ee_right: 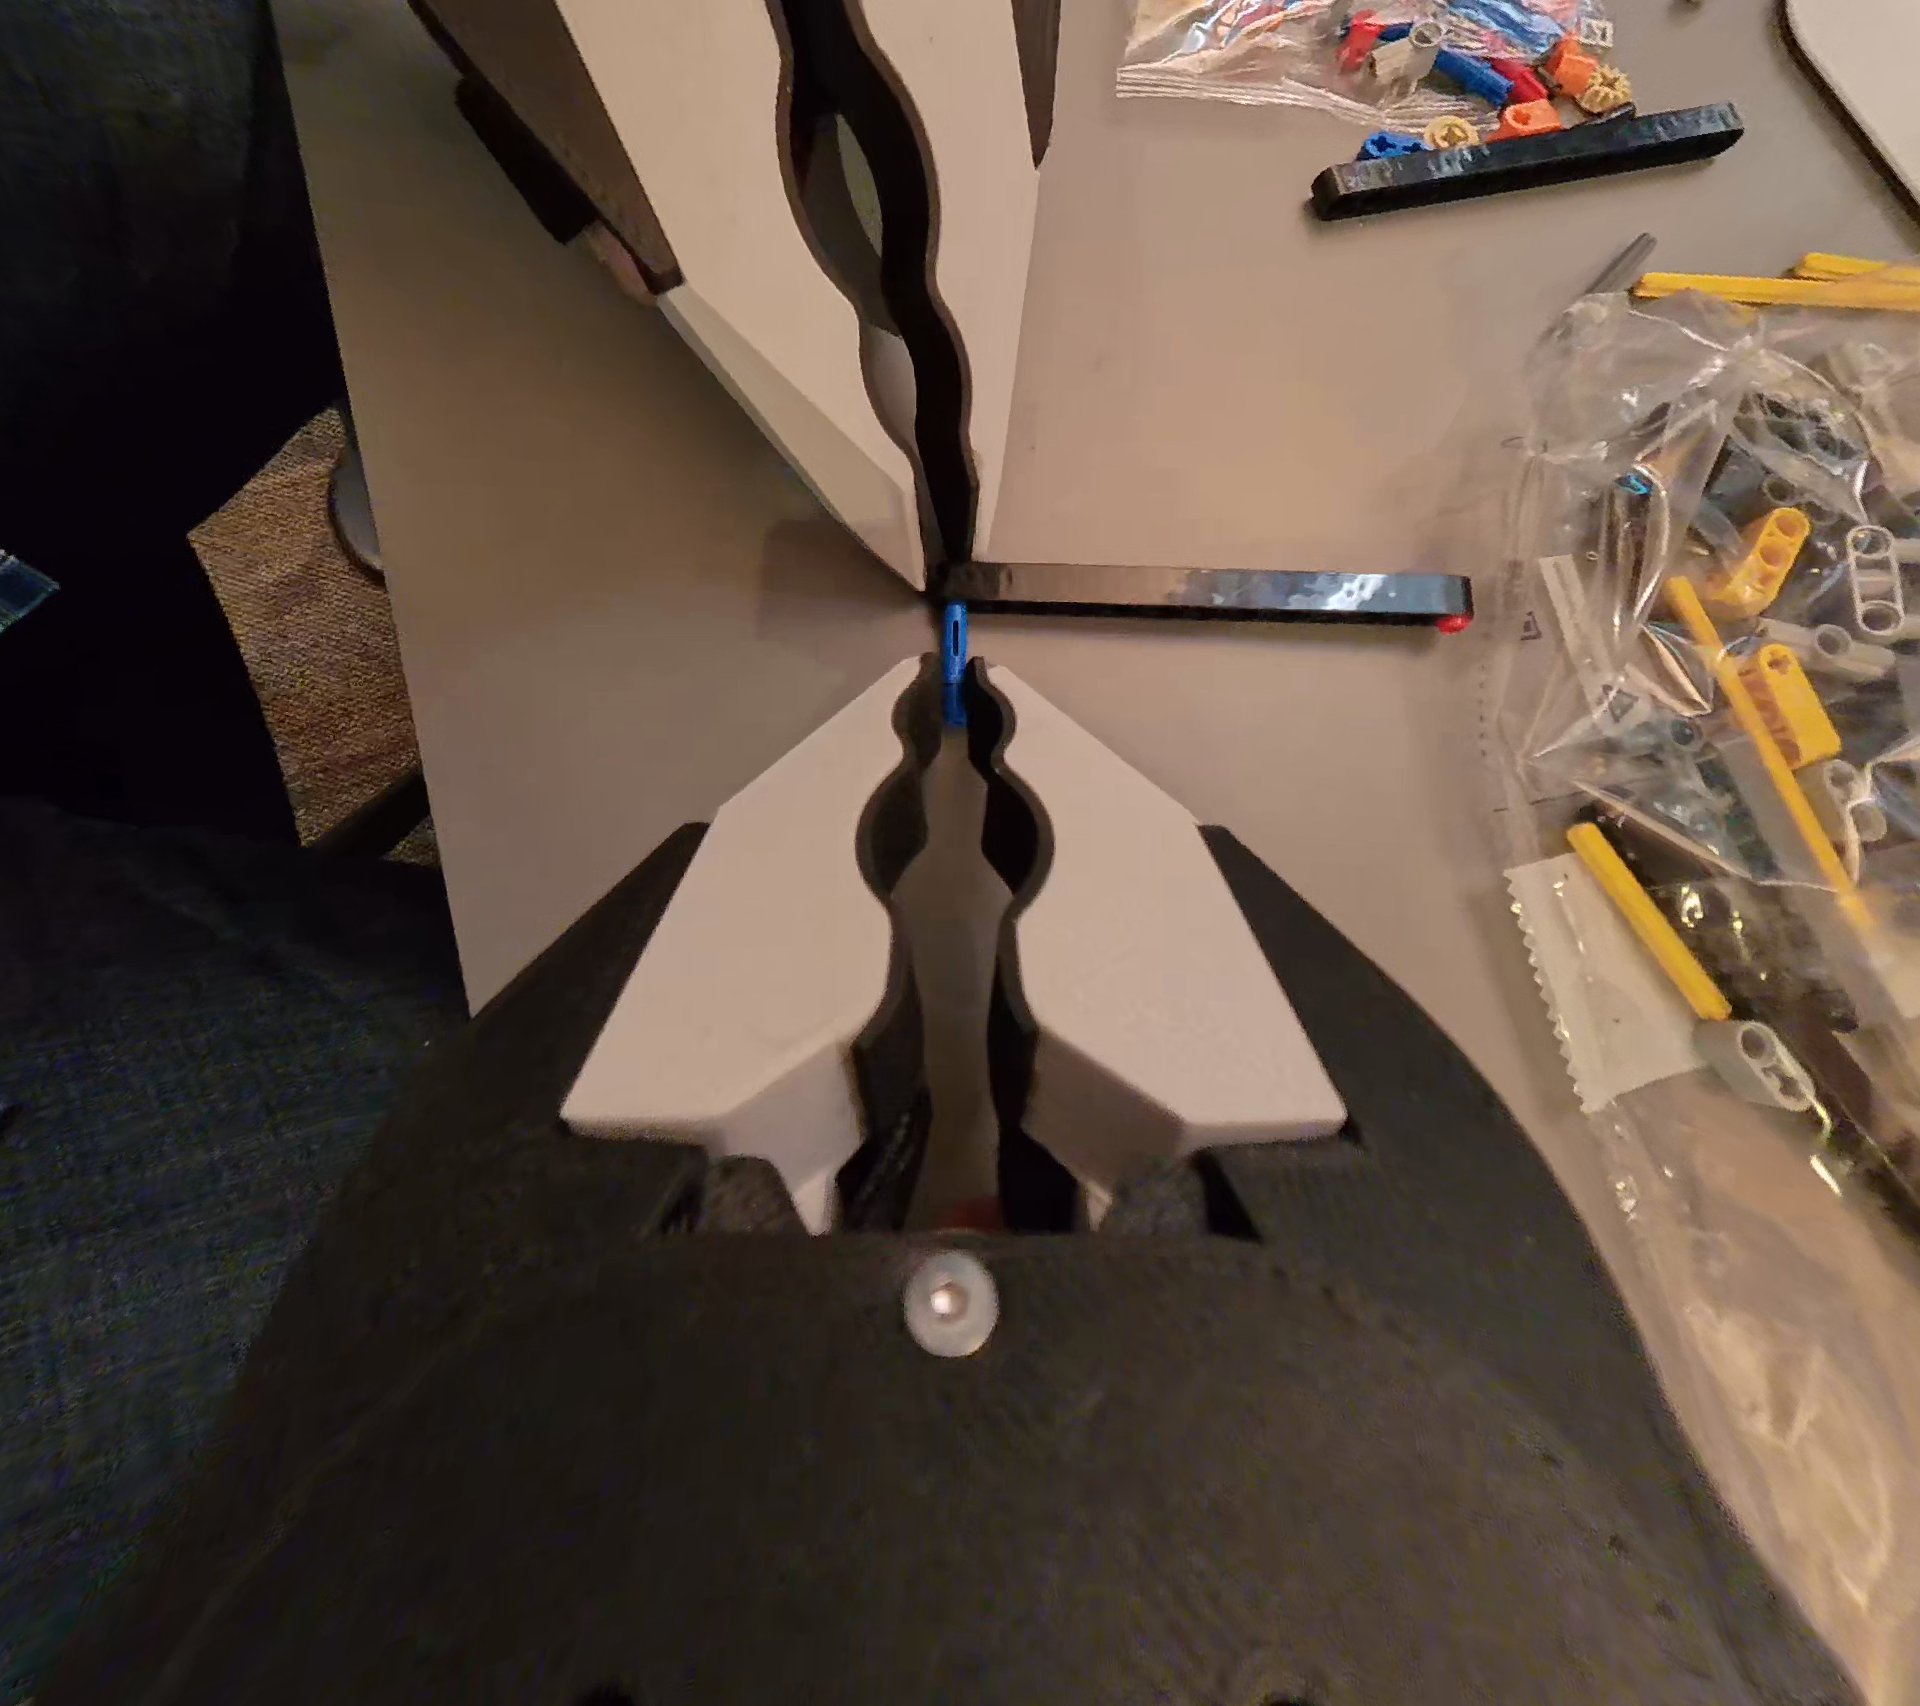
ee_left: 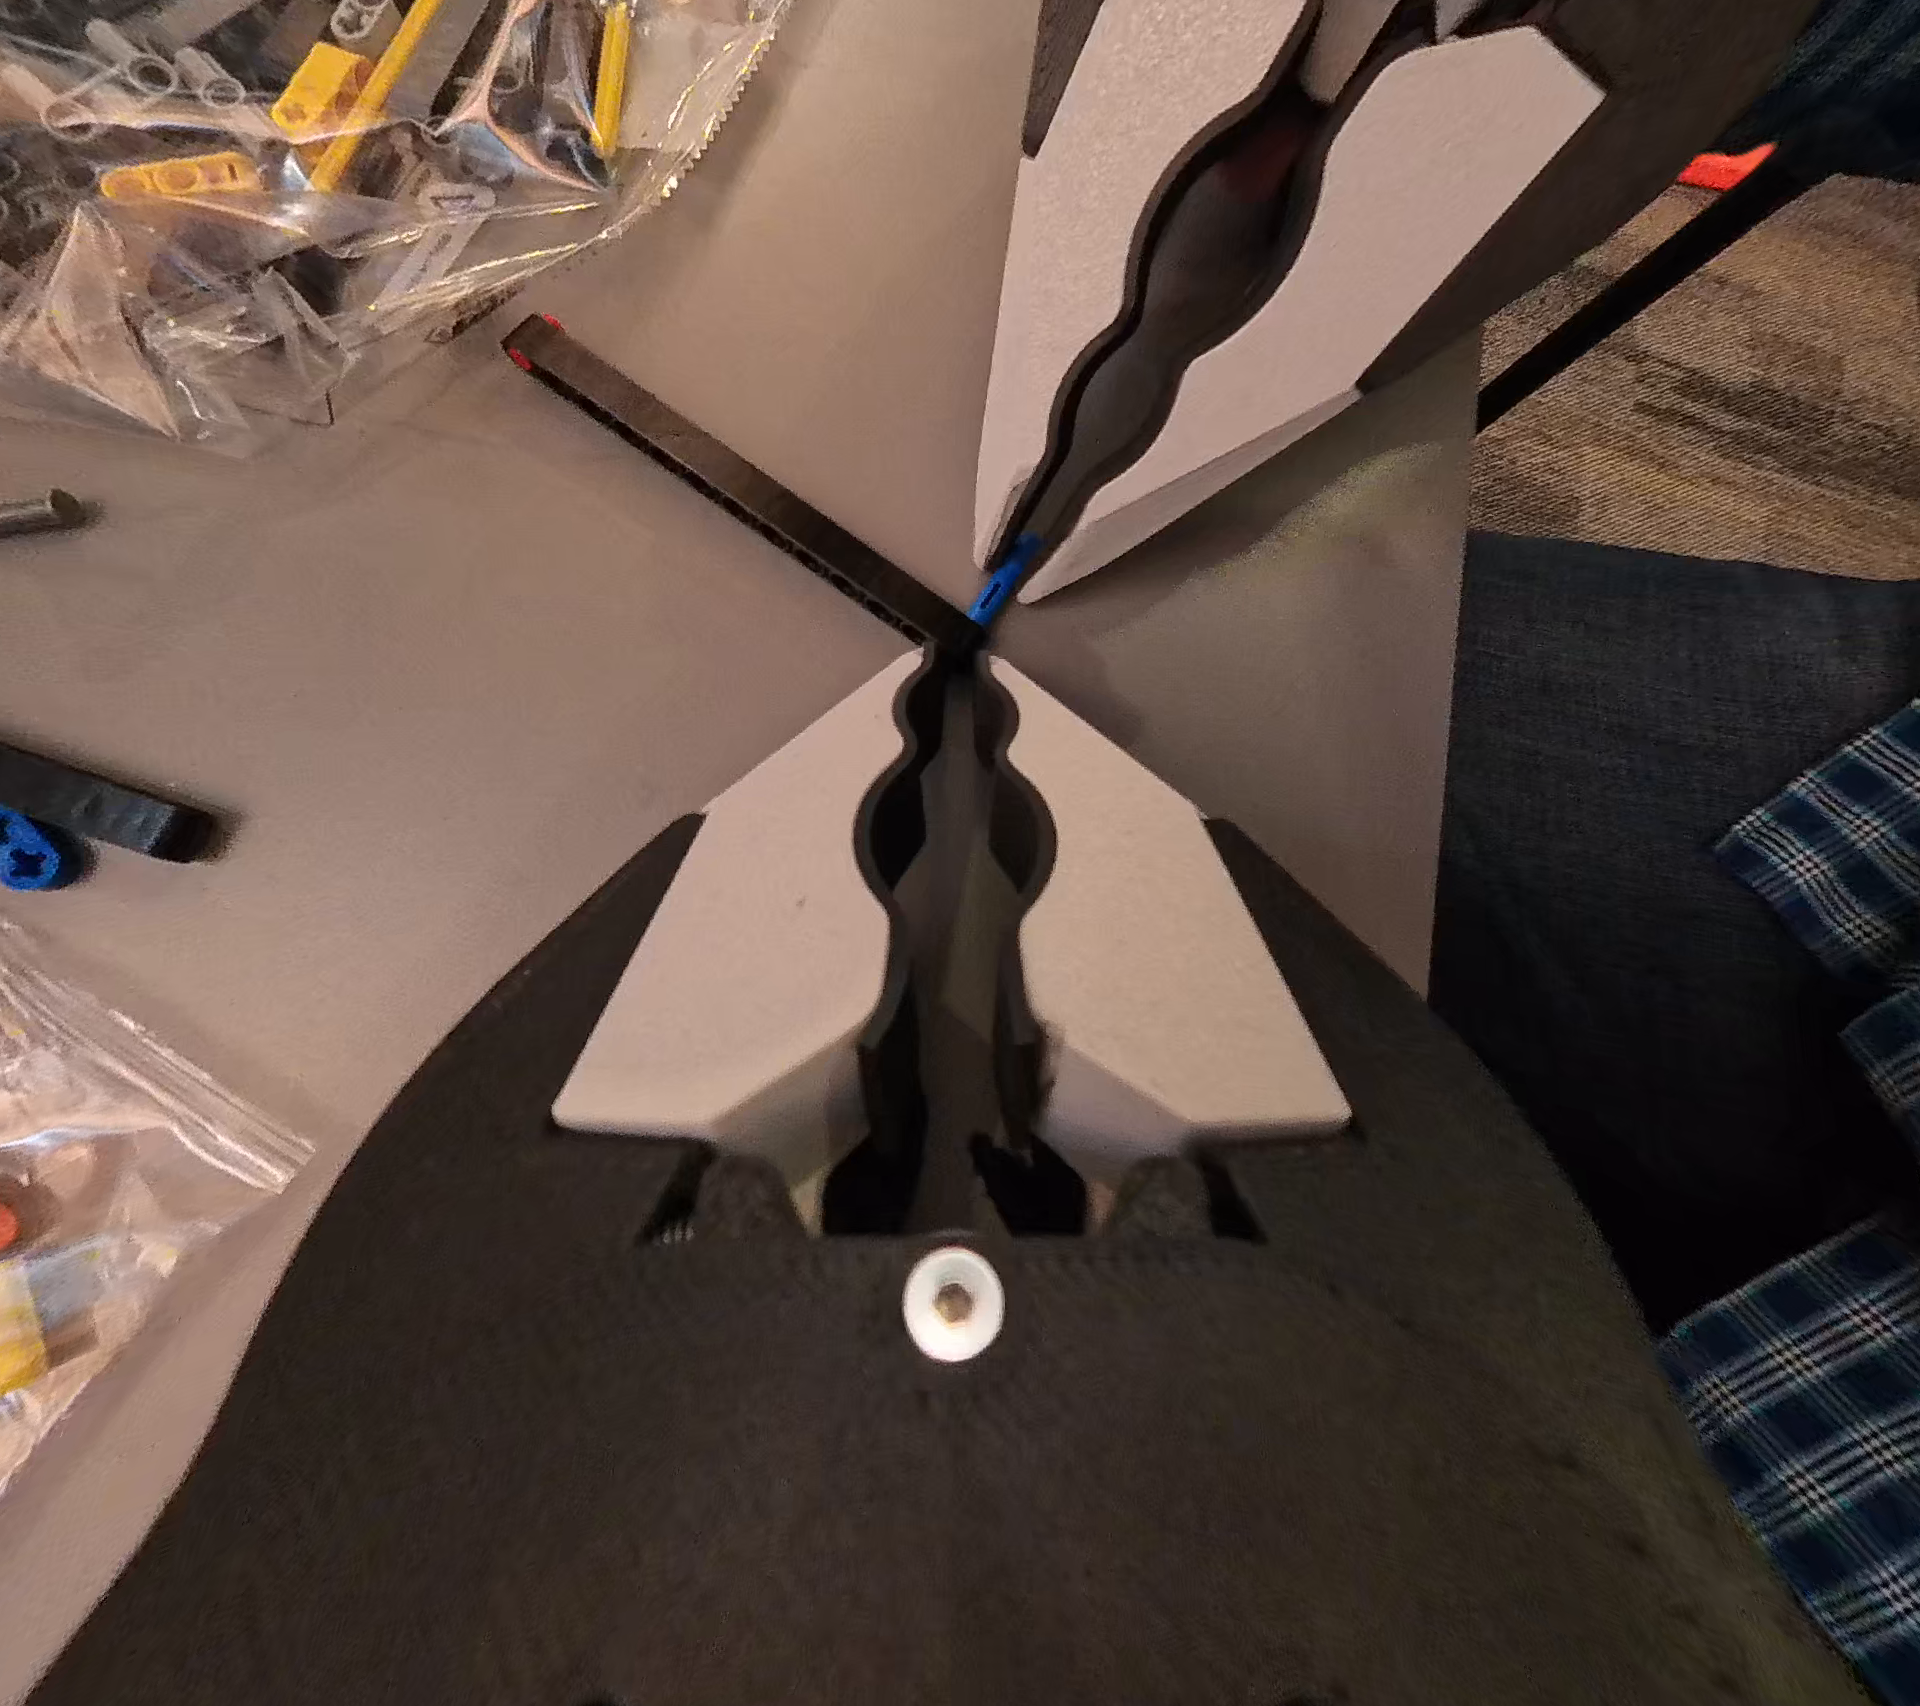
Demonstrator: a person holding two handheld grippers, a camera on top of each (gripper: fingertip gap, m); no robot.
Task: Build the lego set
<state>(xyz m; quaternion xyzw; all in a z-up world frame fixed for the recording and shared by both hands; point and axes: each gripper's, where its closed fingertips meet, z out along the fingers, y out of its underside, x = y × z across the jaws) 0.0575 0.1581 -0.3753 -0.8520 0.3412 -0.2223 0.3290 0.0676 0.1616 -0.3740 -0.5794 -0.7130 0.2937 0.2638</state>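
Left hand-held gripper (ee_left: 956, 657) pinches black beam (ee_left: 727, 461); right (ee_right: 956, 669) pinches blue pin (ee_right: 954, 654).

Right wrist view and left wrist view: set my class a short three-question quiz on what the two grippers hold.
1. True or false: the right gripper pinches a small blue plastic pin.
2. The left gripper clamps which end of the long black plastic beam: A) the end with the red pin, B) the opposite end, C) the middle?
3. Fill in: the blue pin's free tip meets the beam at its ___ end.

Key: 1 true; 2 B; 3 gripped
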